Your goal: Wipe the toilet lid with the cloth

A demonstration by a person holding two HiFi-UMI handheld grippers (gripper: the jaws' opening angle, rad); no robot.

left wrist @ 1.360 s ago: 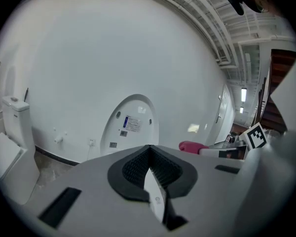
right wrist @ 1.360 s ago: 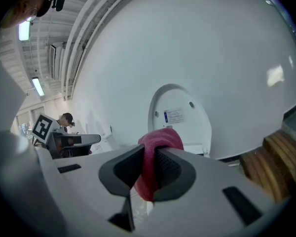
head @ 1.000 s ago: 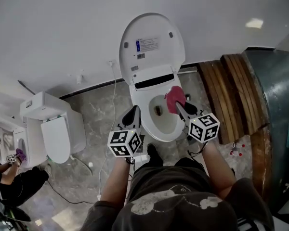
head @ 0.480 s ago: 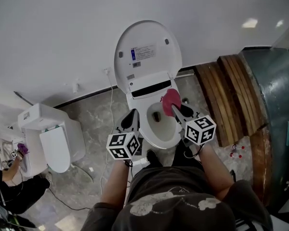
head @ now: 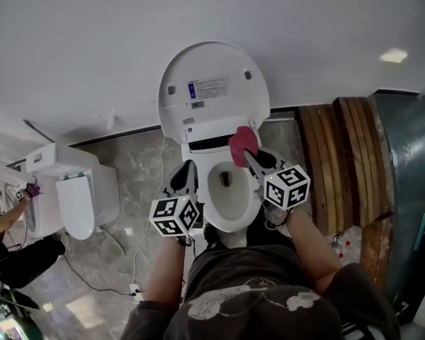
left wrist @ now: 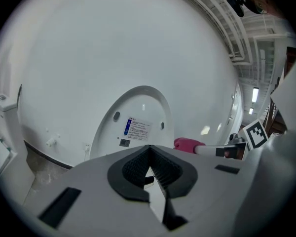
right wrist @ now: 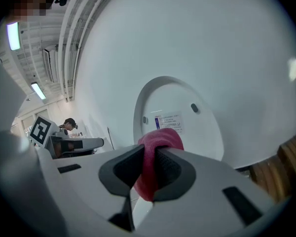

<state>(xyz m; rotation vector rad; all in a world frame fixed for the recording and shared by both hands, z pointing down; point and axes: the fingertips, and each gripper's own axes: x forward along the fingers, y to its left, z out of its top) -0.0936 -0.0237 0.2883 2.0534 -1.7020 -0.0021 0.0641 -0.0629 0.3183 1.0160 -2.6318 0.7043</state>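
The white toilet lid [head: 214, 91] stands raised against the white wall, its label facing me; it also fills the middle of the left gripper view [left wrist: 138, 127] and the right gripper view [right wrist: 180, 122]. My right gripper [head: 249, 158] is shut on a pink cloth [head: 241, 144], which hangs over the back of the bowl rim [head: 230, 222], just short of the lid's foot. The cloth [right wrist: 155, 152] bulges out between the right gripper's [right wrist: 149, 167] pads. My left gripper [head: 186, 172] hovers at the bowl's left side, shut and empty [left wrist: 149, 162]. The cloth [left wrist: 187, 144] shows to its right.
A second toilet [head: 78, 197] stands at the left, with a cable [head: 138, 261] on the marble floor between. Wooden planks [head: 340, 161] and a dark green panel [head: 411, 161] close the right side. Another person [head: 14, 246] crouches at far left.
Both grippers have moved forward toward the raised lid. The pink cloth has gone from above the bowl's opening to its back edge near the hinge.
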